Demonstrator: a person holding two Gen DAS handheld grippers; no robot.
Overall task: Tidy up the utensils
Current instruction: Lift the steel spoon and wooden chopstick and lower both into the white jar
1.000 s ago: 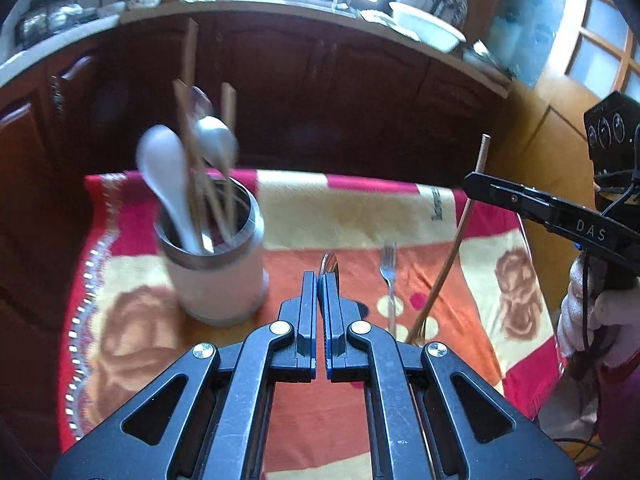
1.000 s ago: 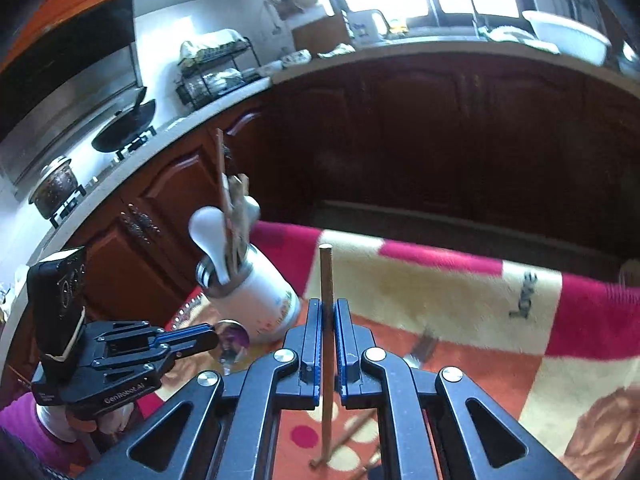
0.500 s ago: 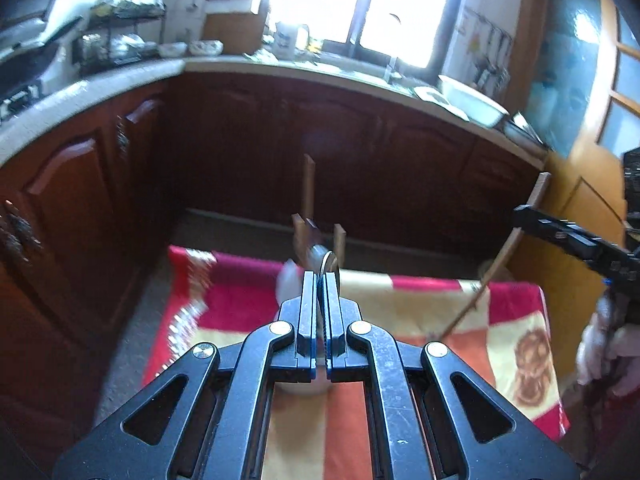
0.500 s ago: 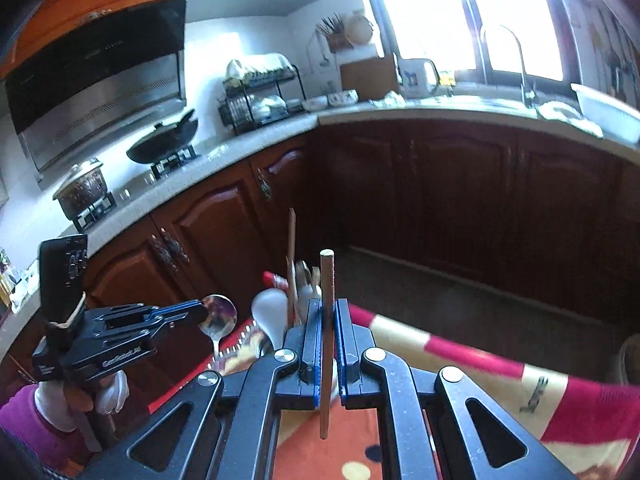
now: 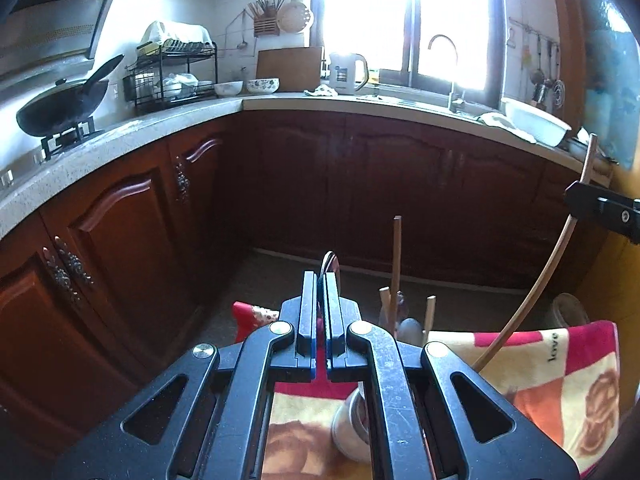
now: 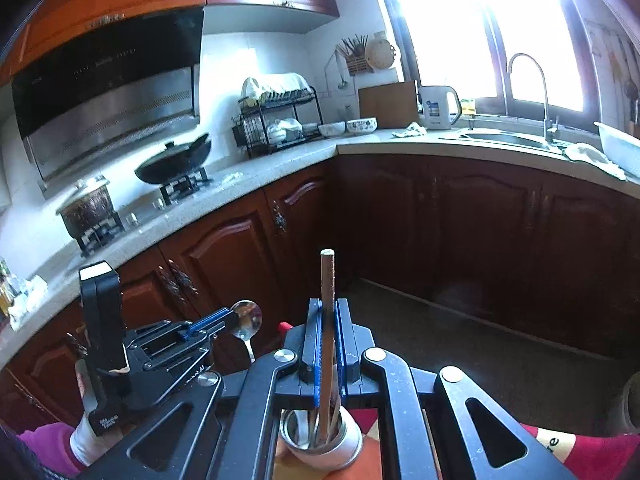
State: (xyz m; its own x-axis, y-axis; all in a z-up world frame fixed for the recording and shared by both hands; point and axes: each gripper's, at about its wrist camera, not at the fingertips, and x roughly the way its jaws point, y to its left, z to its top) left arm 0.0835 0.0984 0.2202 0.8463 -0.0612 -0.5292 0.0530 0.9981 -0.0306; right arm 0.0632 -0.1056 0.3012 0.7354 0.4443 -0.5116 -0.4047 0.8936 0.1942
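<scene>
While both grippers hang above the cloth-covered table, each with a utensil pinched in its jaws, the scene runs from near to far like this:

Left gripper (image 5: 319, 280): fingers pressed together on the handle of a metal spoon (image 6: 247, 319); in the left wrist view only a sliver of the bowl shows edge-on above the fingertips, while the right wrist view shows the round shiny bowl sticking out past the blue pads with the handle hanging below

Right gripper (image 6: 329, 308): jaws nearly closed around a brown wooden chopstick (image 6: 327, 288), which stands upright between the blue pads with its blunt top well above them; in the left wrist view the same stick runs as a long slanted line down toward the table

Utensil holder (image 6: 320, 438): a pale cup with a metal rim, standing on the table directly below the right gripper; the lower end of the held chopstick reaches to its mouth, but whether it is inside I cannot tell; other wooden sticks (image 5: 396, 264) and a white spoon already stand in it

Table cloth (image 5: 560, 364): red, cream and orange blanket with rose patterns and the word "love" near its far edge

Person: a white-gloved hand (image 6: 86, 440) and a magenta sleeve under the left gripper

Cabinets (image 5: 132, 232): dark red-brown wooden doors under a speckled L-shaped counter

Counter top: black wok (image 5: 64, 100) on the stove, dish rack, two bowls, white kettle (image 5: 346, 72), sink tap, white basin

Far wall: bright window
</scene>
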